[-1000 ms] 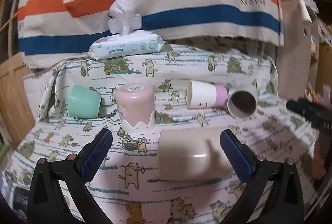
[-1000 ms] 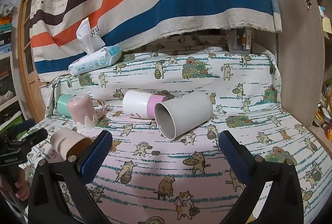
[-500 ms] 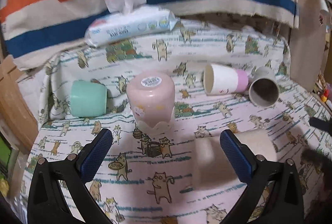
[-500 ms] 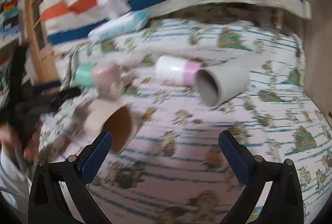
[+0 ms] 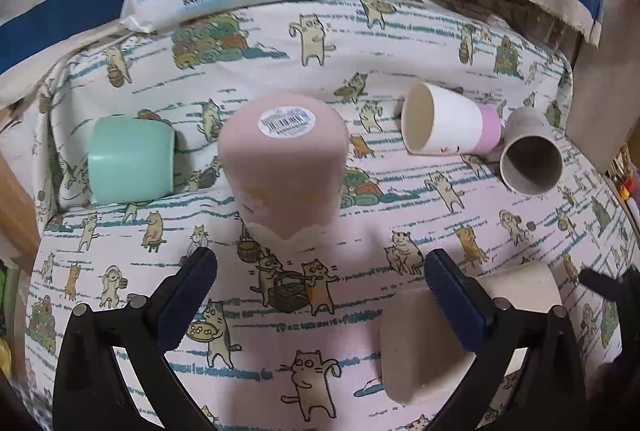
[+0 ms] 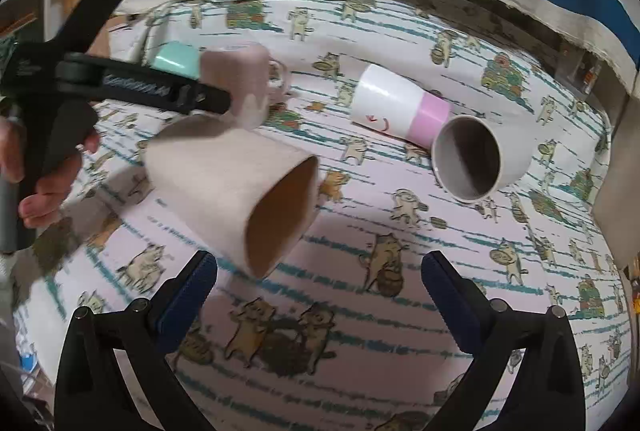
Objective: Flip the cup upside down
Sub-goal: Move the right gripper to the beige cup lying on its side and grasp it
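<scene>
Both tools gape wide, empty — left tool [image 5: 320, 295], right tool [image 6: 320, 295] — beige cup [image 6: 236, 191] sideways.

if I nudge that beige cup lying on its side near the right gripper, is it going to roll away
Probably yes. The beige cup lies on its side with its mouth toward the right gripper, so a sideways nudge would likely roll it. Its body looks tapered, so it may curve rather than run straight. The soft cat-print cloth should slow it.

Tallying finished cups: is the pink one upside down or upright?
Upside down. The pink cup stands on its rim on the cat-print cloth, its flat base with the barcode sticker facing up.
</scene>
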Demonstrator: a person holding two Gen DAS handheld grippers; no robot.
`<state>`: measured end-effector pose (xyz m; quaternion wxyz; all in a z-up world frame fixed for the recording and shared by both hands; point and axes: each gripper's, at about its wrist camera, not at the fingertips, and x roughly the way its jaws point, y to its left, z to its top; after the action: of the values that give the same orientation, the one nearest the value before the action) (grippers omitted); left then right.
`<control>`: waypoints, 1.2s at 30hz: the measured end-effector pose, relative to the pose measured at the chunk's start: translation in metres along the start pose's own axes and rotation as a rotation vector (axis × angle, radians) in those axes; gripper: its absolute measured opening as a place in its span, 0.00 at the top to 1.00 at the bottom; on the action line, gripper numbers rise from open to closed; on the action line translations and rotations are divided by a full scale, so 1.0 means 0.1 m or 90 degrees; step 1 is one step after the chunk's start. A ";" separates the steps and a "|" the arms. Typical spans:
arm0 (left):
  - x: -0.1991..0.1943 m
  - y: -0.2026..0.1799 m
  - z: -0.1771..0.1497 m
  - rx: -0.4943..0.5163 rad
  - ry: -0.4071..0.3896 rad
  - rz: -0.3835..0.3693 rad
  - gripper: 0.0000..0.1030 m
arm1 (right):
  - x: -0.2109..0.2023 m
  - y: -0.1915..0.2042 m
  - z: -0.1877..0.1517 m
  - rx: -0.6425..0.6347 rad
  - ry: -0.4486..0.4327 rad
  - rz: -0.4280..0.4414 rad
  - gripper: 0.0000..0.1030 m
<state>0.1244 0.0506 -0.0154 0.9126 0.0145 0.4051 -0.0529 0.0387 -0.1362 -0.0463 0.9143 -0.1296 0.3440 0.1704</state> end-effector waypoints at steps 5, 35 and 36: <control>-0.01 0.00 -0.02 0.013 0.008 -0.001 0.01 | 0.02 -0.13 0.06 0.026 -0.001 -0.015 0.01; -0.39 -0.63 -0.71 0.052 0.034 -0.090 0.05 | -0.36 -0.59 0.09 0.080 -0.048 -0.035 0.01; -0.42 -0.64 -0.73 0.048 0.025 -0.085 0.05 | -0.39 -0.60 0.08 0.079 -0.059 -0.034 0.01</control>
<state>0.0361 -0.0041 -0.0320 0.8976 0.0229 0.4209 -0.1289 0.0402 -0.1963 -0.0073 0.9396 -0.0737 0.3080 0.1301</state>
